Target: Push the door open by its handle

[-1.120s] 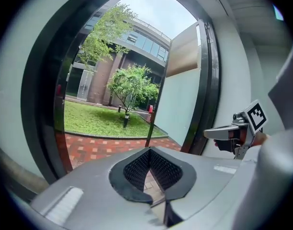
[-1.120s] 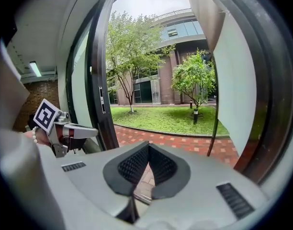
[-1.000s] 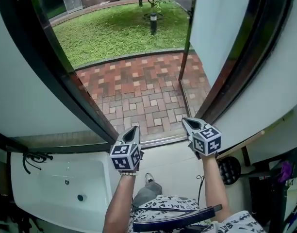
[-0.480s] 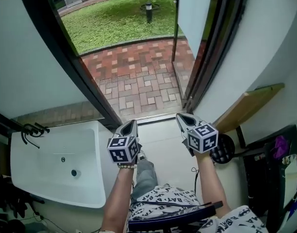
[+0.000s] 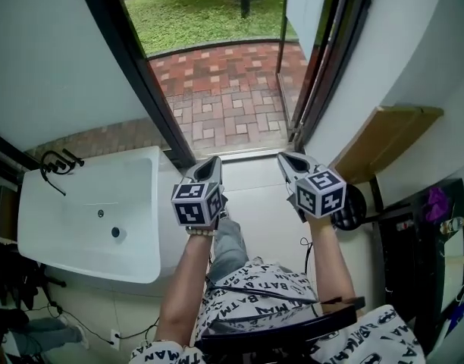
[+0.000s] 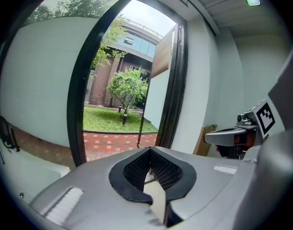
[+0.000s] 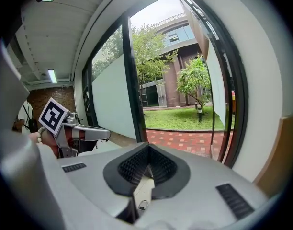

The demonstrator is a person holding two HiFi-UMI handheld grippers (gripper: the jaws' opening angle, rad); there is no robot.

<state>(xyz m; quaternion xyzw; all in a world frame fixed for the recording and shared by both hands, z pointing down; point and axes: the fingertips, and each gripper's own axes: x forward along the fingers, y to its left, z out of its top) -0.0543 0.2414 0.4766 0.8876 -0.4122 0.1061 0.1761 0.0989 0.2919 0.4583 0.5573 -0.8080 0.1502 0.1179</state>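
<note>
Head view shows your left claw [image 5: 211, 164] and right claw [image 5: 287, 159] side by side over the pale floor [image 5: 255, 203]. Both are clamped closed on nothing, and each gripper view confirms the pads meeting with no object between them.

With closed tips you can only shove. If you meet the handle off-centre, the claw would likely skid off it and knock the leaf or the frame.

Just beside your left claw sits the corner of the white basin [image 5: 152, 218], with a black tap [image 5: 54, 164] at its far end. A sideways swing could clip that corner.

To your right, a dark round object [image 5: 352, 207] and a thin cable [image 5: 304, 250] lie near your feet, and a wooden board [image 5: 387, 135] stands by the wall. Step wide there and you risk a snag or a trip.

Ahead, the threshold strip [image 5: 255, 152] could catch a toe. The dark frame post [image 5: 133, 59] rises close on the left of the opening.

The door [image 5: 304, 6] already stands swung outward on the right side of the opening, well apart from both claws. Its handle cannot be made out in any view, so you have no clear target yet.

Beyond lie brick paving [image 5: 224, 97] and grass [image 5: 209, 14].
</note>
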